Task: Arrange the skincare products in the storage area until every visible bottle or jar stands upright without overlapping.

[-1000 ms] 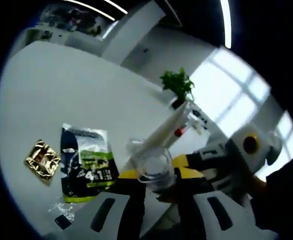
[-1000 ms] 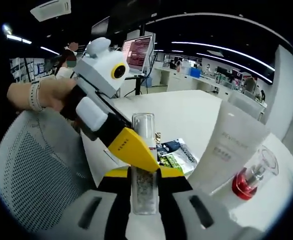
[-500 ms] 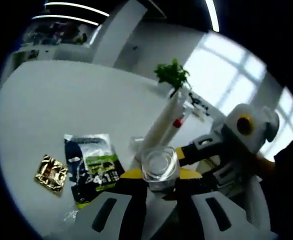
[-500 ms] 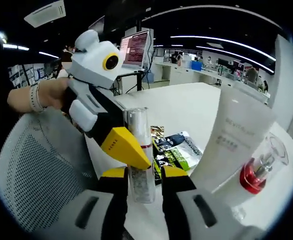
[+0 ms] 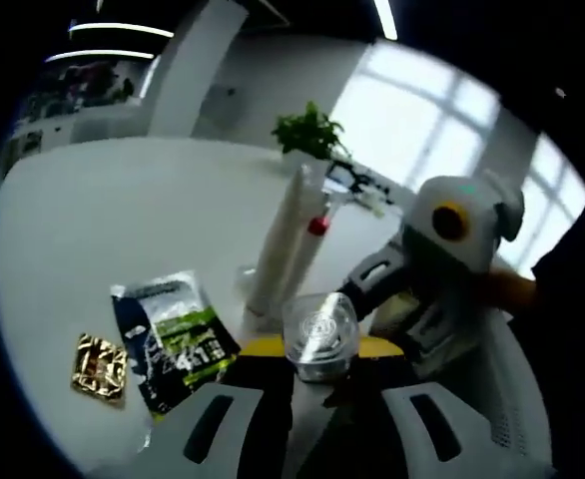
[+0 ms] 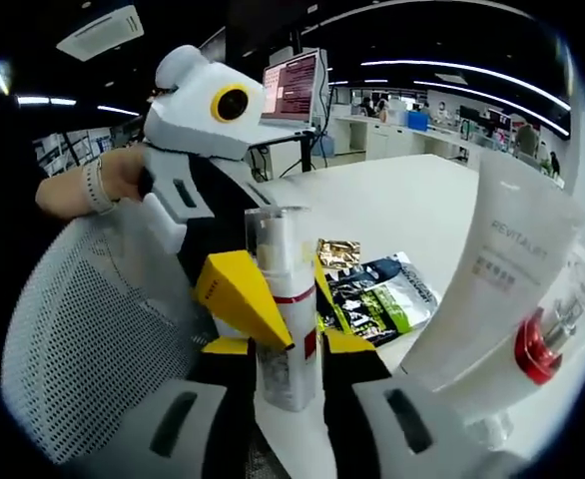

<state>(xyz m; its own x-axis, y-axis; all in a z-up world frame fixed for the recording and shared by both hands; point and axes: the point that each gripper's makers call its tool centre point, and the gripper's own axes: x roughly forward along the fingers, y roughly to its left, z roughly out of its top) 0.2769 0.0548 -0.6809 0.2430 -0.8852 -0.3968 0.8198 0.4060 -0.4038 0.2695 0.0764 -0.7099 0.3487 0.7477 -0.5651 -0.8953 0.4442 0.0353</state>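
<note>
One clear bottle [image 6: 285, 309], one white tube [image 6: 497, 289], two sachets [image 6: 377, 294].

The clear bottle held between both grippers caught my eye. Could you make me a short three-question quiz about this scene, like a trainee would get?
1. True or false: the white tube lies flat on the table.
2. Which gripper clamps the clear bottle low on its body?
A. left gripper
B. right gripper
C. neither
3. Fill in: beside the green-and-black sachet lies a small ___-coloured packet.

Key
1. False: it stands upright, next to a bottle with a red collar.
2. B. In the right gripper view its own jaws close on the lower body, while the left gripper's yellow jaws meet the bottle higher up.
3. Gold.
</note>
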